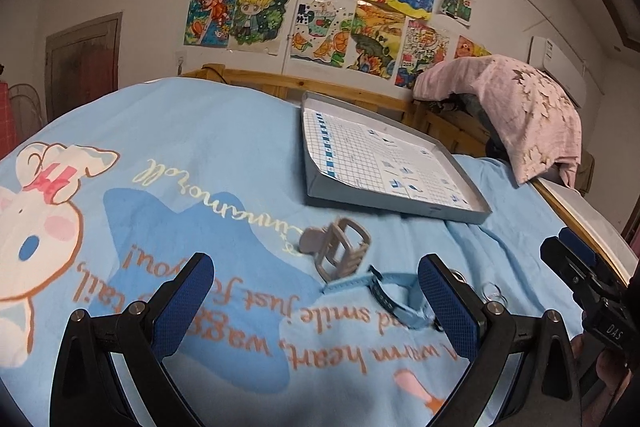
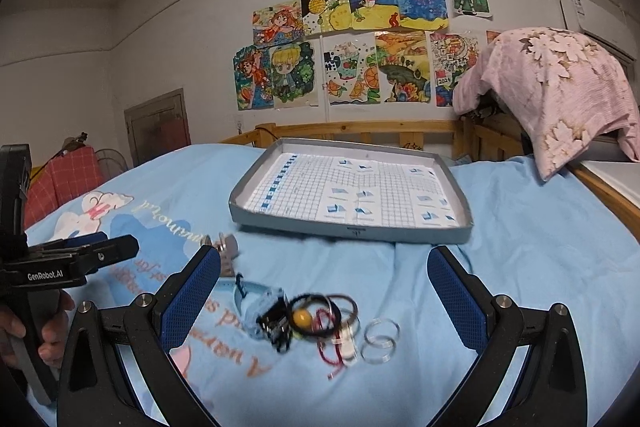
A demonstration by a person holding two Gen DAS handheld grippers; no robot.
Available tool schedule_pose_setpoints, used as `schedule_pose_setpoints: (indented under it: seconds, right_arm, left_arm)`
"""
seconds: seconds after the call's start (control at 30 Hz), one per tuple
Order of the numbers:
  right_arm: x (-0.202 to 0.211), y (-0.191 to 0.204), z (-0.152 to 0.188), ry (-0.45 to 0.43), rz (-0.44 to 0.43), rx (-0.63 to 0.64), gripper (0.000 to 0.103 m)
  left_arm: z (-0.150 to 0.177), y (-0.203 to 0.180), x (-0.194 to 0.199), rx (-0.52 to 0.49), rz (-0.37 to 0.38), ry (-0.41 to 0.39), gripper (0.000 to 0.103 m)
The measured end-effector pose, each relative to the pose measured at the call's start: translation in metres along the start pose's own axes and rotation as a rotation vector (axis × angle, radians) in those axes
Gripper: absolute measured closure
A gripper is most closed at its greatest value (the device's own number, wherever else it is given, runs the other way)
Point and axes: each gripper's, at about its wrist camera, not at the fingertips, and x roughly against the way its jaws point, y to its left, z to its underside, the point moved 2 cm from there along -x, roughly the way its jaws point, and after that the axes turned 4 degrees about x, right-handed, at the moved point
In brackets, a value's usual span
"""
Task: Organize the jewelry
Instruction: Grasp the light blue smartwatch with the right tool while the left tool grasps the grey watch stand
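Note:
A grey shallow box lid [image 2: 352, 227] lined with grid paper lies on the blue bedsheet; in the left wrist view the box lid [image 1: 316, 183] sits beyond my fingers. A taupe hair claw [image 1: 336, 251] and a light-blue watch [image 1: 384, 291] lie between my open left gripper [image 1: 316, 295] fingers. My right gripper [image 2: 324, 291] is open above a pile: the blue watch [image 2: 260, 307], black hair ties with a yellow bead [image 2: 302, 318], a red cord [image 2: 328, 351] and two clear rings [image 2: 380, 339]. The hair claw [image 2: 226, 251] shows partly behind the left finger.
A wooden bed rail [image 2: 360, 129] runs along the back, under drawings on the wall. A pink floral cloth [image 2: 560, 87] drapes over something at the right. A person's hand [image 2: 48, 331] holds the other gripper's handle at the left edge.

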Motion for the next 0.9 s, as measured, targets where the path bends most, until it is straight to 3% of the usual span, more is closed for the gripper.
schedule_pose_setpoints:
  seconds: [0.37, 0.43, 0.5, 0.57, 0.73, 0.9]
  right_arm:
    - [-0.051, 0.008, -0.009, 0.023, -0.029, -0.017, 0.001]
    - [-0.059, 0.010, -0.005, 0.036, -0.047, -0.021, 0.003]
    - [-0.064, 0.011, 0.000, 0.051, -0.064, -0.019, 0.011]
    - [-0.071, 0.014, 0.007, 0.074, -0.083, -0.007, 0.029]
    - [-0.081, 0.020, 0.022, 0.119, -0.141, 0.011, 0.055]
    - [-0.086, 0.030, 0.034, 0.154, -0.199, 0.038, 0.066]
  left_arm:
    - [-0.024, 0.005, -0.047, 0.017, 0.022, 0.039, 0.000]
    - [-0.021, 0.008, -0.054, 0.024, 0.039, 0.053, 0.004]
    - [-0.018, 0.010, -0.061, 0.032, 0.057, 0.076, 0.012]
    - [-0.014, 0.013, -0.069, 0.047, 0.081, 0.103, 0.019]
    - [-0.005, 0.014, -0.083, 0.075, 0.151, 0.148, 0.040]
    - [0.000, 0.009, -0.094, 0.076, 0.191, 0.185, 0.060]
